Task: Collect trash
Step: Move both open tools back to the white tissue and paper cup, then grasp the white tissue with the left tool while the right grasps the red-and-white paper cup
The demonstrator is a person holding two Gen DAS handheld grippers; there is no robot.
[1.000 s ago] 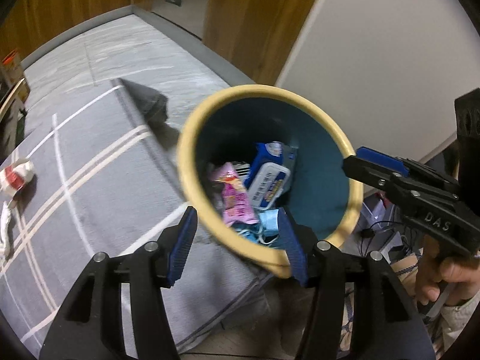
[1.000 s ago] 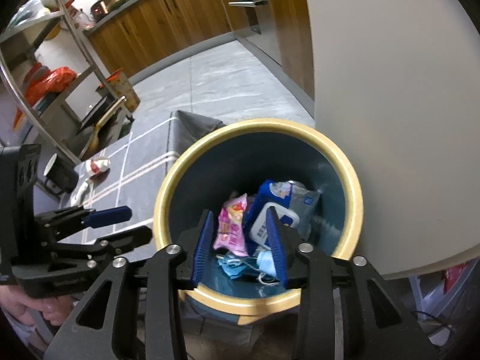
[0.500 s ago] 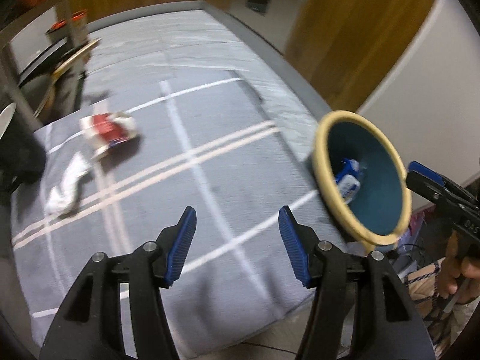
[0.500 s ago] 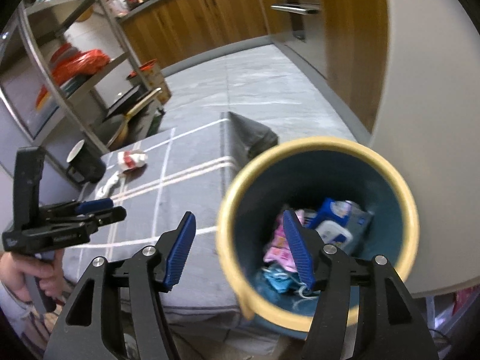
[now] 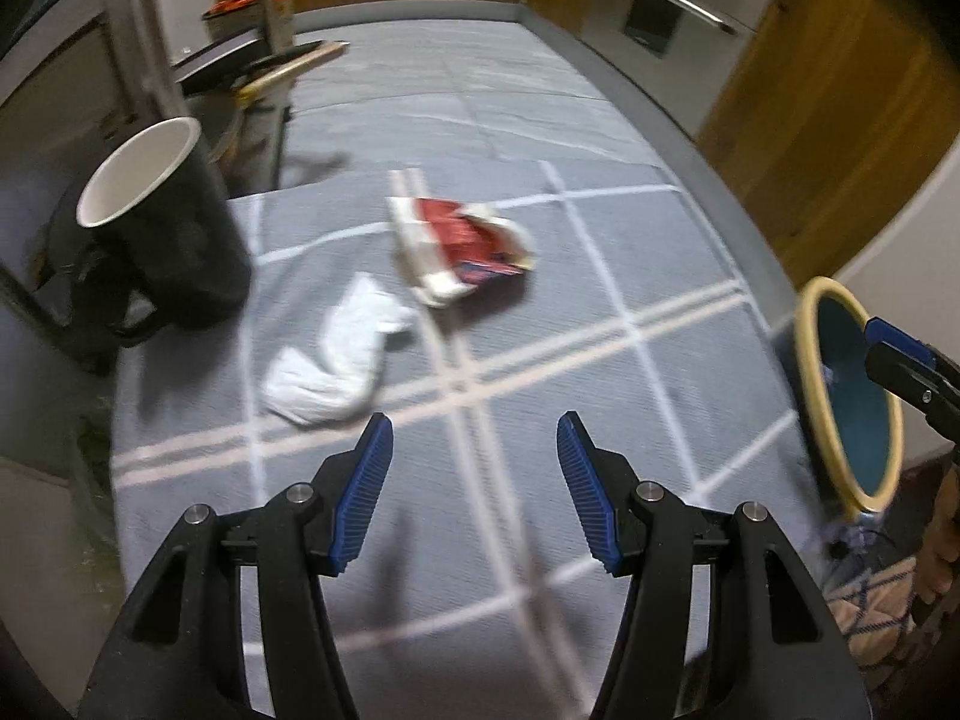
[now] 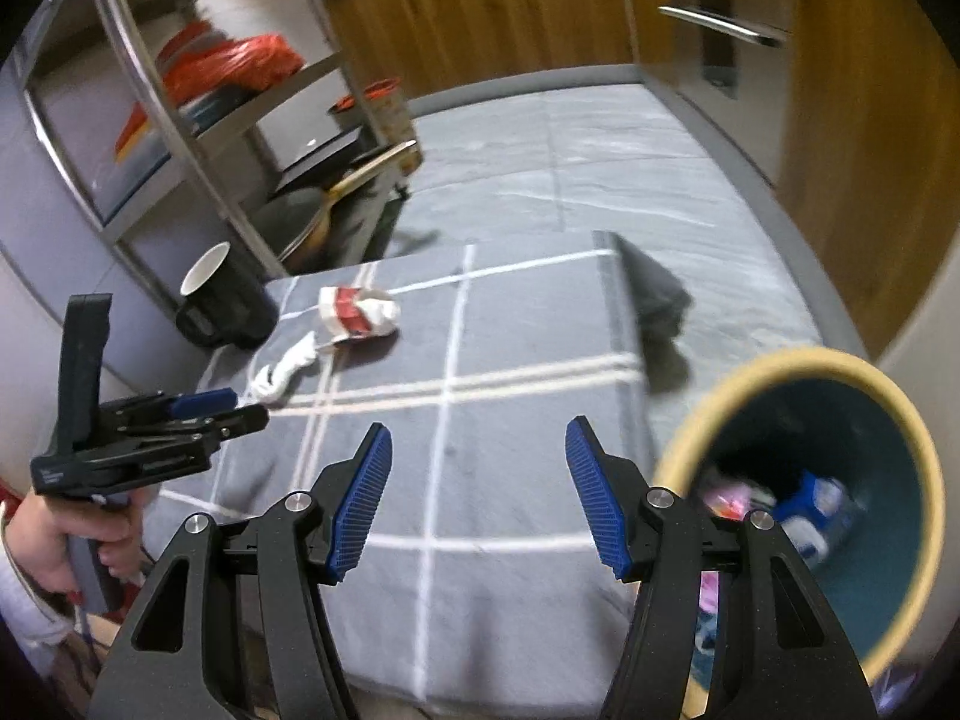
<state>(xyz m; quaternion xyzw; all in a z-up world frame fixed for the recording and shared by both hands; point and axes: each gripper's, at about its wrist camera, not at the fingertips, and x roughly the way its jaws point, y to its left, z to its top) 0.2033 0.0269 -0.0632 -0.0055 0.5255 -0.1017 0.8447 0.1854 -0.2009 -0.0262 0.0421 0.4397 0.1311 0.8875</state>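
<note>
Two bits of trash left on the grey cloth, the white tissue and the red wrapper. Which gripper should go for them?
Left. The left gripper is open and close to the white tissue and red wrapper. The right gripper, also open, sits back beside the bin.

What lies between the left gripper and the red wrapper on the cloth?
In the left wrist view, the white tissue lies left of the line from the left gripper to the red wrapper; otherwise bare cloth.

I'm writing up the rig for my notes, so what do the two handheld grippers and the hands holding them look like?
Both the left gripper and the right gripper are matte black frames with silver pivot bolts and ribbed blue pads on the fingers. The left one has a black pistol-style handle. The hand holding it shows a white cuff.
</note>
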